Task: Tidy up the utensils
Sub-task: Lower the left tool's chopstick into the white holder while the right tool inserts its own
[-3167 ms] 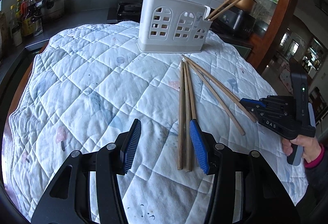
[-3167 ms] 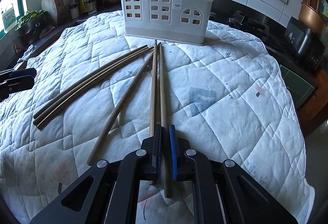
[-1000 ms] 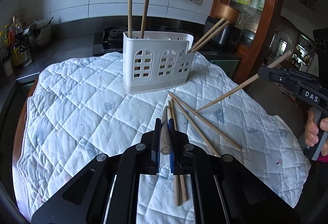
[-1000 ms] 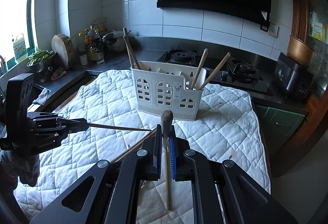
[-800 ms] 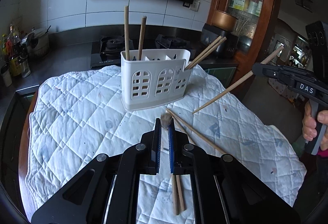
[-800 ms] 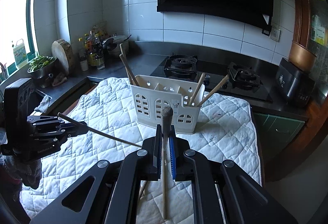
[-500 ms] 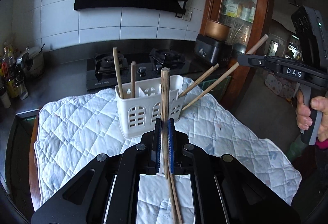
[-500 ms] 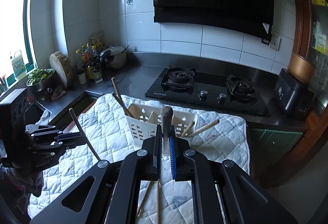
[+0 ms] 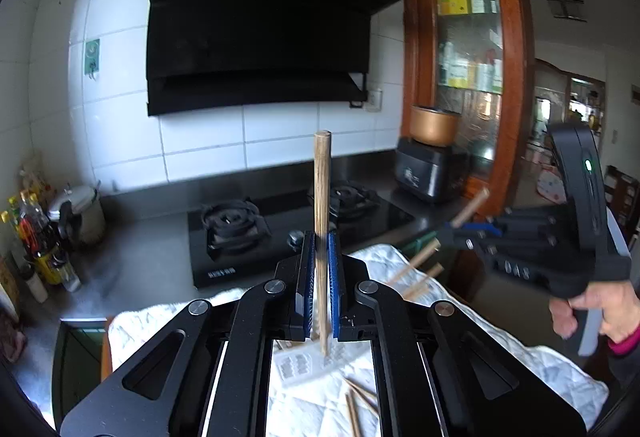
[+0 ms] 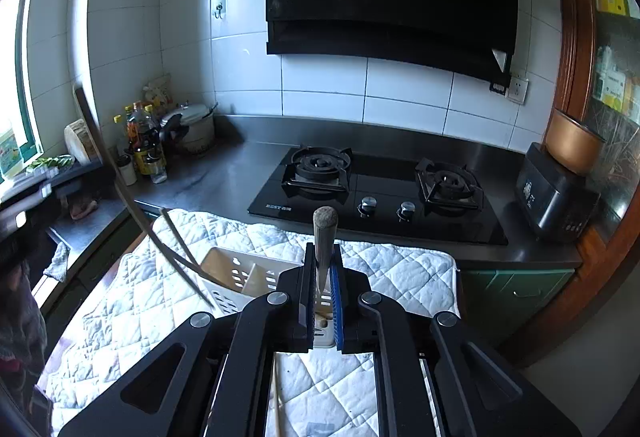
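Both claws now lifted off quilt (image 10: 400, 273): left gripper (image 9: 320, 277) pinching chopstick (image 9: 321, 197), right gripper (image 10: 322, 297) pinching second chopstick (image 10: 324, 233); white holder (image 10: 236, 277) below-ahead, insertion next.

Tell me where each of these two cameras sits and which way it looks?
Left wrist: on the left gripper, facing hob and hood; shows its chopstick, the right gripper and a hand.
Right wrist: on the right gripper, facing the hob; shows its own chopstick.
Shared: hob, white utensil holder, quilt.

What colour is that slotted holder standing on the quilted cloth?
White, or off-white. The holder shows best in the right wrist view, just behind the tongs.
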`<move>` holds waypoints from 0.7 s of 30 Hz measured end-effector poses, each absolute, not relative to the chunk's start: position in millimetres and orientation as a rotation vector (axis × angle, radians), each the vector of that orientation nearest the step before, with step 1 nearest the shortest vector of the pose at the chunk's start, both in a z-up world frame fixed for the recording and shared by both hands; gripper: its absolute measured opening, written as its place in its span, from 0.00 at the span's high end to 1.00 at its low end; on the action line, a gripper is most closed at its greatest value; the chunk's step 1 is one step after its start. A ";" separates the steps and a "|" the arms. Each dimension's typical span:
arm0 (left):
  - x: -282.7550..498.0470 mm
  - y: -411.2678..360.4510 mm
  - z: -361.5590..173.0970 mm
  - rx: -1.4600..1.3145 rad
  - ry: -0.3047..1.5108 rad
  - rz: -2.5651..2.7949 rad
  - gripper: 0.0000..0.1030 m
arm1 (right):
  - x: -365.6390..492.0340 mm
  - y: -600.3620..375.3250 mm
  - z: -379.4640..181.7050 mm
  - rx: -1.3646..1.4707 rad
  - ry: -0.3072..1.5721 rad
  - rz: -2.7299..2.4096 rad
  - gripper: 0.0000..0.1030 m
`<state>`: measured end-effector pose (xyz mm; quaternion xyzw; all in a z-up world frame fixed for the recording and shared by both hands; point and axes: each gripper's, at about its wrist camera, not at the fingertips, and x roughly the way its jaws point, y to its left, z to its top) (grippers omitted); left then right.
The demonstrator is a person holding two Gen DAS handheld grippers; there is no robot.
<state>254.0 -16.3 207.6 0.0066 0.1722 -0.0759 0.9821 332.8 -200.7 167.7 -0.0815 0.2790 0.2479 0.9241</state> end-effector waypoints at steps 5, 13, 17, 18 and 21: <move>279.6 -7.3 203.0 -0.010 0.348 -0.082 0.95 | 346.0 -197.0 148.3 -0.171 0.610 0.515 0.94; 308.4 14.1 164.6 -0.071 0.446 -0.064 0.95 | 356.7 -191.1 120.4 -0.187 0.659 0.518 0.93; 312.6 18.5 153.0 -0.080 0.475 -0.078 0.95 | 357.5 -189.1 110.2 -0.193 0.675 0.515 0.93; 313.5 18.1 149.7 -0.077 0.480 -0.084 0.94 | 358.1 -188.7 108.5 -0.193 0.679 0.515 0.93; 314.0 15.9 142.5 -0.063 0.496 -0.088 0.94 | 358.6 -188.1 105.2 -0.192 0.686 0.513 0.93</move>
